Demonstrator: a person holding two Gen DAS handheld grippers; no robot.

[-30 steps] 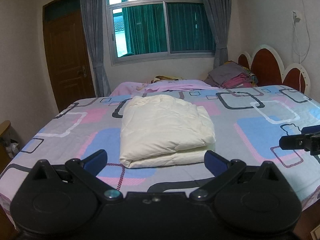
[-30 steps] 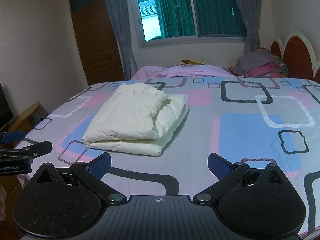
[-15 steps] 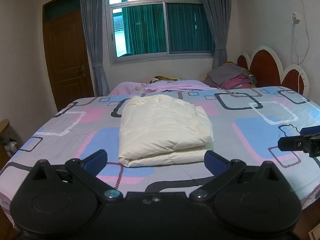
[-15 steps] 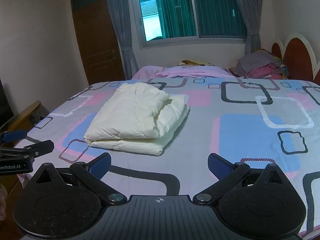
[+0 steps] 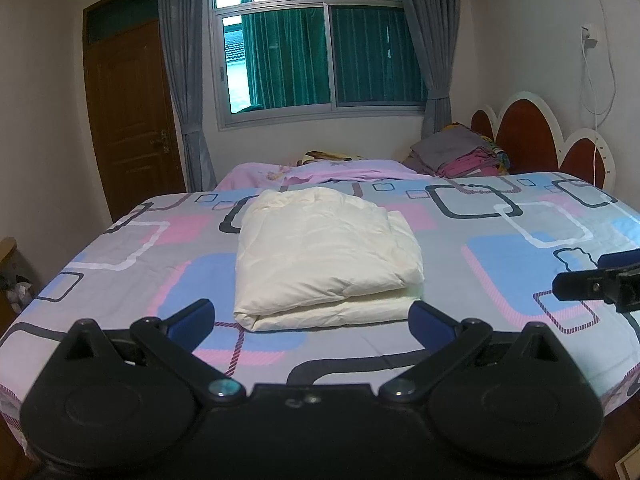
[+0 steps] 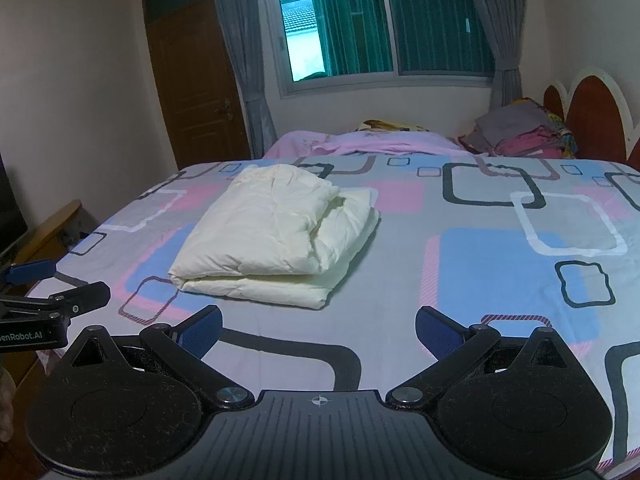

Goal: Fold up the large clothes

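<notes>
Left wrist view: my left tongs (image 5: 311, 322) spread wide, nothing btwn the blue pads (image 5: 191, 319), hanging over near edge of bed (image 5: 500, 248).
Garment: cream padded garment (image 5: 324, 256) folded into a thick bundle, lying on the sheet straight ahead of left tongs, apart from pads.
Right wrist view: my right tongs (image 6: 319, 330) also spread, empty; bundle (image 6: 276, 232) ahead & to their left, not touching.
Cross-check: right tongs' tip shows at right edge of left view; left tongs at left edge of right view.
Far side: clothes pile (image 6: 524, 130) by headboard (image 6: 592, 116), well beyond both tongs.
</notes>
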